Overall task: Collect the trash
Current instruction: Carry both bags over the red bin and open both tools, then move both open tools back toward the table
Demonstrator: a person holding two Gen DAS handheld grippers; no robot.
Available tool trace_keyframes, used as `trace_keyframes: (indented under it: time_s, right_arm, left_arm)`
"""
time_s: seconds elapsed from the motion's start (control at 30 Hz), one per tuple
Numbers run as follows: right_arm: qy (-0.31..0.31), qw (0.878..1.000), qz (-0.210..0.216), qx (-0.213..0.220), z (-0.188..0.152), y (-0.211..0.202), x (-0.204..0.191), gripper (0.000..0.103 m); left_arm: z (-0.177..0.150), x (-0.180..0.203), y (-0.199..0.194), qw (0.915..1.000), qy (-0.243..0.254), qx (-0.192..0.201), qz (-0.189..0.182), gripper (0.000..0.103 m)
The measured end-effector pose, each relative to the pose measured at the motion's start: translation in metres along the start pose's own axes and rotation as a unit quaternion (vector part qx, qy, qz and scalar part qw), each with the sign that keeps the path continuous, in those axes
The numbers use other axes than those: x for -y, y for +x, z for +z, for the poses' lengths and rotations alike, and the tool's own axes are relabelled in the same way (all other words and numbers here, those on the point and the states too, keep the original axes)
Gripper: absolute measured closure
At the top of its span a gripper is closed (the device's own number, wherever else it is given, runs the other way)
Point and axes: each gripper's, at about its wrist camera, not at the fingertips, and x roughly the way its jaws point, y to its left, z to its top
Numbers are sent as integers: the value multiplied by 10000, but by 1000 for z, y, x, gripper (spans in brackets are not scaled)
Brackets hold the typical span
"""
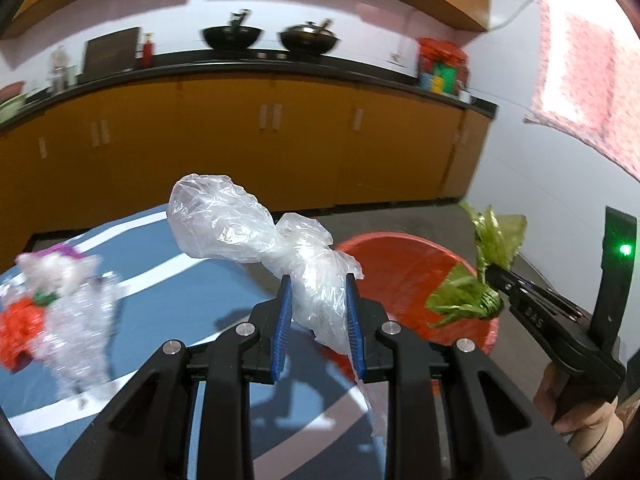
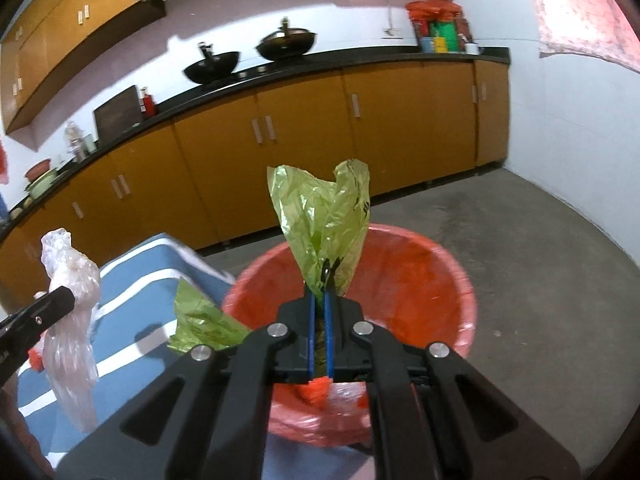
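Your left gripper (image 1: 319,292) pinches the clear plastic bag (image 1: 256,236) over the table's edge; your right gripper (image 2: 320,280) clamps the green bag (image 2: 324,216) above the red bin (image 2: 420,280). Both look light, limp and slippery, so grip bunched folds.

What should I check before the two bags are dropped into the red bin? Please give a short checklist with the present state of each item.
1. Left gripper holds the clear plastic bag: ok, pinched between the blue pads.
2. Right gripper holds the green plastic bag: ok, jaws shut on it.
3. Green bag is over the red bin: ok in the right wrist view.
4. Clear bag is over the bin: not ok, most of it hangs over the blue table.
5. Bin has room: ok, its inside looks mostly empty.
6. Trash left on the table: not ok, a silver and orange pile remains.
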Motion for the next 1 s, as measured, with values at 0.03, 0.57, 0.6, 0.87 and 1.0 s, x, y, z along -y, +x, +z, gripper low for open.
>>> trace_keyframes:
  time_s: [0.03,0.57,0.6,0.87,1.0]
  right_arm:
    - [5,10000,-54,-2,1,3,6,97]
    - [-30,9997,-169,-185,12,45,47,92]
    - [-32,9997,-164,-204,12,46,48,89]
    - [195,9994,-208,-185,4,40,64,72]
    - [194,9994,-251,-139,6,34,64,70]
  left_arm:
    - [1,5,5,10000,39,-22,-53,77]
    - [8,63,85,9950,562,-471,-676,71]
    - [6,65,86,9948,574,-496,-682,67]
    - [0,51,82,9964,445,-521,-496,57]
    - [-1,30,70,9982,263,-453,-276,57]
